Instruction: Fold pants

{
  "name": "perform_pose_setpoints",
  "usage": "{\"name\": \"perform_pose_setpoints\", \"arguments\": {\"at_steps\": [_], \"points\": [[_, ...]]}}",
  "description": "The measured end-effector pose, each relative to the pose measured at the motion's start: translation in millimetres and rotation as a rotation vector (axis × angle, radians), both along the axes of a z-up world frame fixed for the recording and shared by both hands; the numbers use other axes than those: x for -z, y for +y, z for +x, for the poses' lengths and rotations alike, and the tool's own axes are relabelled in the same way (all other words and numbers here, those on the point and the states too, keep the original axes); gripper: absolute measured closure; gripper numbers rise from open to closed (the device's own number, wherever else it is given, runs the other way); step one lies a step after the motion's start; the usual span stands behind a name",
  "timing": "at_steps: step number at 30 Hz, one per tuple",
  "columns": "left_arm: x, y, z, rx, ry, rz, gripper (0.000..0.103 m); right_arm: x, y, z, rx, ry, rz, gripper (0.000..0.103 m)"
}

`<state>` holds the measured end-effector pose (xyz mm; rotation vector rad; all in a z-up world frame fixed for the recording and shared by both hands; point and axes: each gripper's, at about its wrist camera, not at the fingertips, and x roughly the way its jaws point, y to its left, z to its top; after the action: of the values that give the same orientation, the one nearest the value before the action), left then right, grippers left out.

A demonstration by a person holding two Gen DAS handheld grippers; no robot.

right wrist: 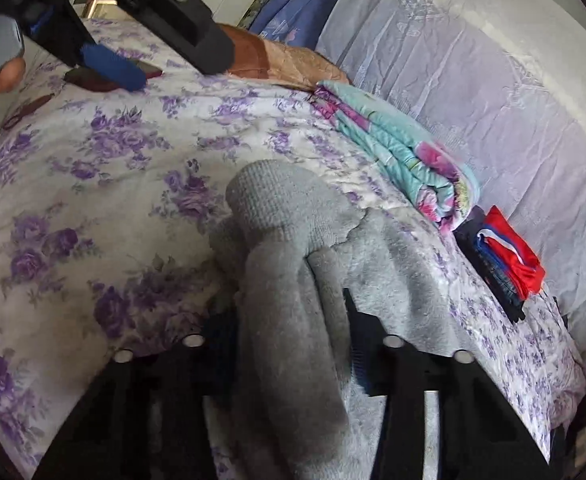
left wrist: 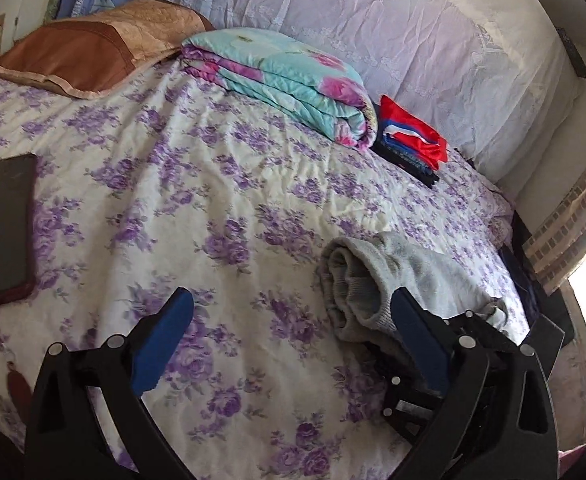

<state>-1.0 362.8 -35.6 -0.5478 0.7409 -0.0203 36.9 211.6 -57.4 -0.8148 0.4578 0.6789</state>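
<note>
The grey fleece pants [right wrist: 293, 248] lie bundled and folded on the purple-flowered bedsheet [right wrist: 93, 184]. My right gripper [right wrist: 289, 312] is shut on the bundle, its fingers mostly hidden by the cloth. In the left wrist view the pants [left wrist: 373, 276] lie at lower right with the right gripper's black frame [left wrist: 465, 340] on them. My left gripper [left wrist: 289, 304] is open and empty above the sheet, left of the pants; its right blue pad is close to the bundle. The left gripper also shows in the right wrist view at top left [right wrist: 109, 64].
A folded turquoise floral quilt [left wrist: 285, 80] and a stack of folded clothes with a red item on top [left wrist: 413, 136] lie at the back by the lace-covered headboard [left wrist: 373, 20]. A brown pillow [left wrist: 93, 48] is back left. A dark phone [left wrist: 5, 224] lies at left.
</note>
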Motion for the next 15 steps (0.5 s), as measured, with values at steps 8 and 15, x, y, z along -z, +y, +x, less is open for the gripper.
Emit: {"name": "perform_pose_setpoints", "arguments": {"at_steps": [8,15], "points": [[23,-29,49,0.292,0.038,-0.330,0.006,-17,-20,-8,0.007,-0.016,0.133,0.071],[54,-41,97,0.356,0.153,-0.503,0.008,-22,-30,-13,-0.001,-0.022,0.169,0.071]]}}
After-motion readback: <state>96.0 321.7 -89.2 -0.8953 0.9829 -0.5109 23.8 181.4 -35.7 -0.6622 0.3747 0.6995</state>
